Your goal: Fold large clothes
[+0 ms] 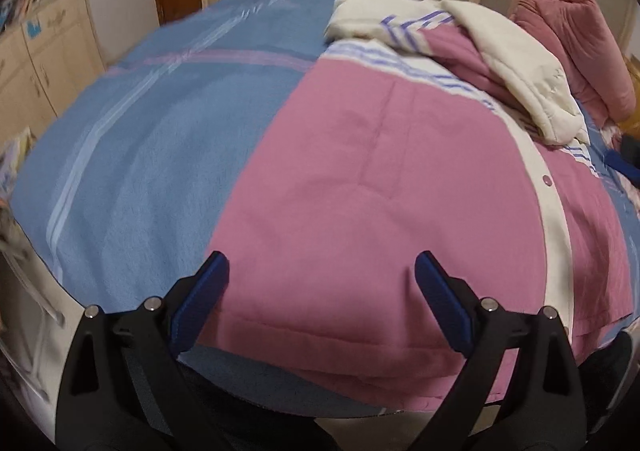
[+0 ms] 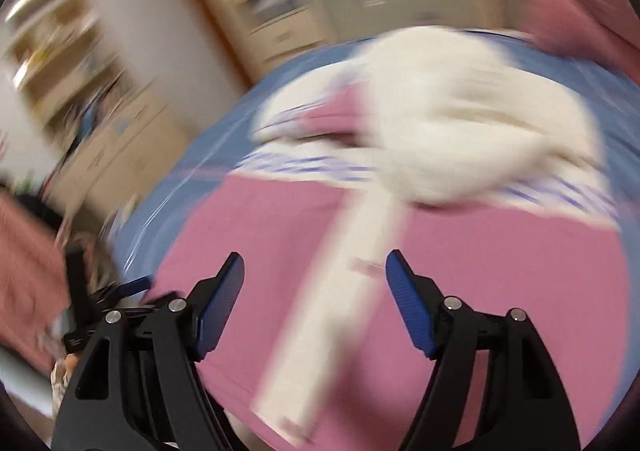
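The left gripper (image 1: 322,271) hangs over the near hem of the pink jacket (image 1: 360,179), its jaws spread wide and empty. The jacket lies flat on the blue bedspread (image 1: 140,139), its cream hood (image 1: 520,71) crumpled at the far end. In the blurred right view, the right gripper (image 2: 316,271) is also wide apart, holding nothing, above the jacket's cream button strip (image 2: 344,291).

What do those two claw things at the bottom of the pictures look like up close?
They match. The left gripper and the right gripper each have two black plastic fingers with cut-out slots and round silver pivot pins. Each finger ends in a flat blue pad with a ribbed face. No cables, markings or sleeves show.
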